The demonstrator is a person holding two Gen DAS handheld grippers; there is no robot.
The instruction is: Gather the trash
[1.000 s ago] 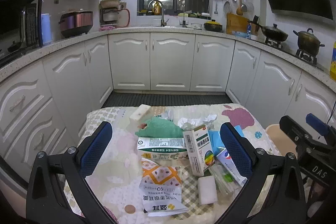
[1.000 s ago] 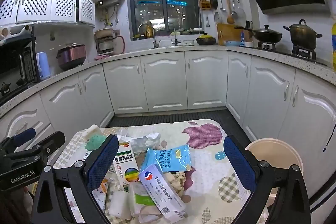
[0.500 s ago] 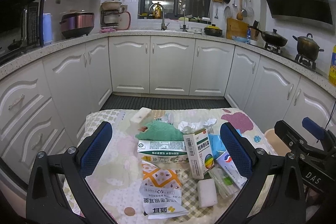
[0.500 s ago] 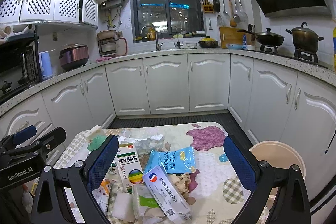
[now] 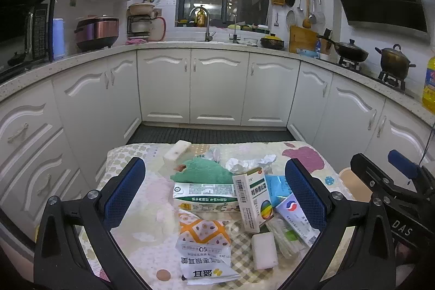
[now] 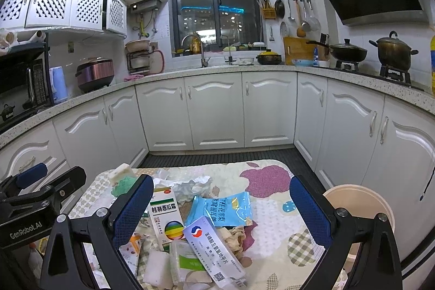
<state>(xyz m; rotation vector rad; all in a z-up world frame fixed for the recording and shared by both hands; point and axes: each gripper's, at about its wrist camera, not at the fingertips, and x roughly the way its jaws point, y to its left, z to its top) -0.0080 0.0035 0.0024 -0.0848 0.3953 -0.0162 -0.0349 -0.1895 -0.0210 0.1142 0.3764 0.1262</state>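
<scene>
Left tongs (image 5: 214, 197) gape empty as I look along them: the trash pile (image 5: 239, 208) on the desk (image 5: 130, 224) lies dead ahead between the fingers, with the medicine box (image 5: 251, 200) lengthwise, pointing away from me.

Right tongs (image 6: 220, 214), likewise spread and empty, have that pile (image 6: 195, 230) ahead-left, and the bin (image 6: 353, 197) hard right, so I judge this hand nearer for dropping.

Black body of the right gripper (image 5: 402, 228), in the left wrist view: "DAS"
Black body of the left gripper (image 6: 25, 227), in the right wrist view: "GenRobot.AI"
Black microwave oven (image 6: 8, 115) on the counter: "Galanz"
White and orange plastic wrapper (image 5: 205, 249) at the near edge of the desk: "60", upside down
White and green upright cardboard box (image 6: 165, 216): "桂林西瓜霜"
Light blue foil pouch (image 6: 221, 211): white Chinese print, too small to read
</scene>
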